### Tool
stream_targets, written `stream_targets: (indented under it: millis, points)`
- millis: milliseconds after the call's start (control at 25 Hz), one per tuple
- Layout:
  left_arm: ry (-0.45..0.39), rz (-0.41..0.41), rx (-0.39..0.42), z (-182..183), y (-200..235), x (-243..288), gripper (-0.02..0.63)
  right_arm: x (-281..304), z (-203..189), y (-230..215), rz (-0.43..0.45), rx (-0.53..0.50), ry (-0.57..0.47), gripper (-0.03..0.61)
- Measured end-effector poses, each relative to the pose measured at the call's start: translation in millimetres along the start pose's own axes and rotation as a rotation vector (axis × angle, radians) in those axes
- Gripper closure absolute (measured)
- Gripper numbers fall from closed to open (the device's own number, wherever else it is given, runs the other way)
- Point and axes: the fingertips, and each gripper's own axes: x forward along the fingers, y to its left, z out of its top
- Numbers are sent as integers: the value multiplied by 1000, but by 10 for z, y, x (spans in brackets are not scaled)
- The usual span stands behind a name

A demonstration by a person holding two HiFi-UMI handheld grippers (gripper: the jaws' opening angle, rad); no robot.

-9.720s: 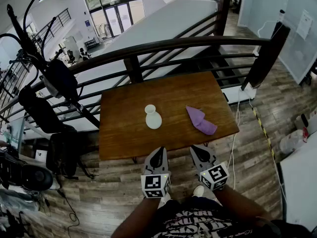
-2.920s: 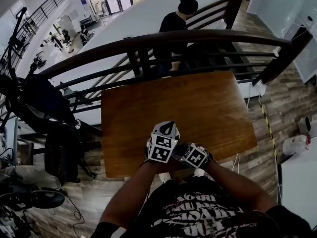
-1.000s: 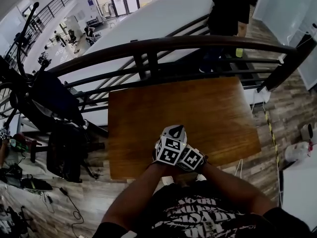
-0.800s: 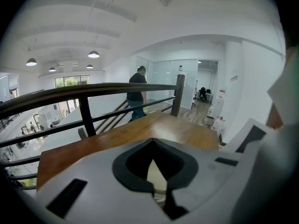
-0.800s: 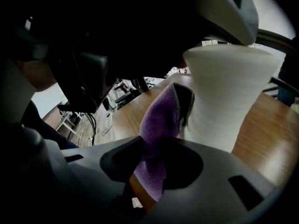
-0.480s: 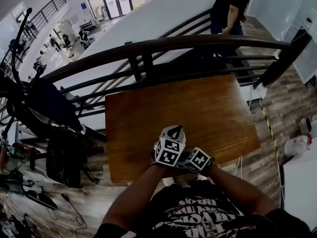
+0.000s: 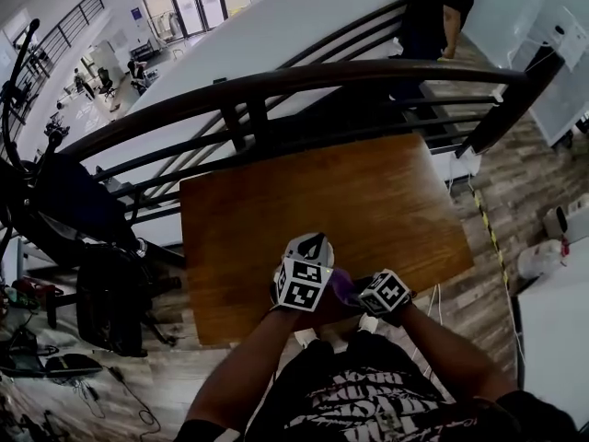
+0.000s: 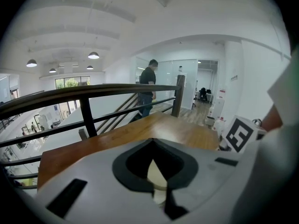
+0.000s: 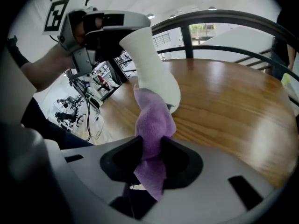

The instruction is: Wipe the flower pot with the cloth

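Flower pot, gripped in left claw, touches purple cloth clamped in right claw over wooden table beside railing.

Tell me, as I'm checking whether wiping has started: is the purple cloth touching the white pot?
Touching. The right gripper view shows the cloth, clamped in the right gripper, bunched against the pot with no gap between.
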Motion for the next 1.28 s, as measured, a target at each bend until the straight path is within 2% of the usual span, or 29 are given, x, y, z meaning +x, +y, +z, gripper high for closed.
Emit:
stream_targets:
  millis: [240, 400, 680, 880, 1120, 1280]
  points:
    - [-76, 26, -86, 146, 179, -274, 614, -255, -69, -390, -112, 74, -58, 460]
    - [-94, 57, -145, 134, 185, -435, 614, -475, -143, -724, -190, 137, -103, 461]
    - [-112, 193, -255, -96, 60, -806, 614, -842, -401, -1339, -276, 204, -159, 460]
    - [-88, 269, -337, -425, -332, -875, 614, -922, -740, -1666, -312, 200, -114, 460]
    - [-52, 311, -398, -747, -1041, -843, 614, -747, -1211, -1756, -296, 85, 2, 448]
    - [-38, 339, -428, -960, -1359, -924, 614, -630, -1298, -1720, -246, 117, -49, 439]
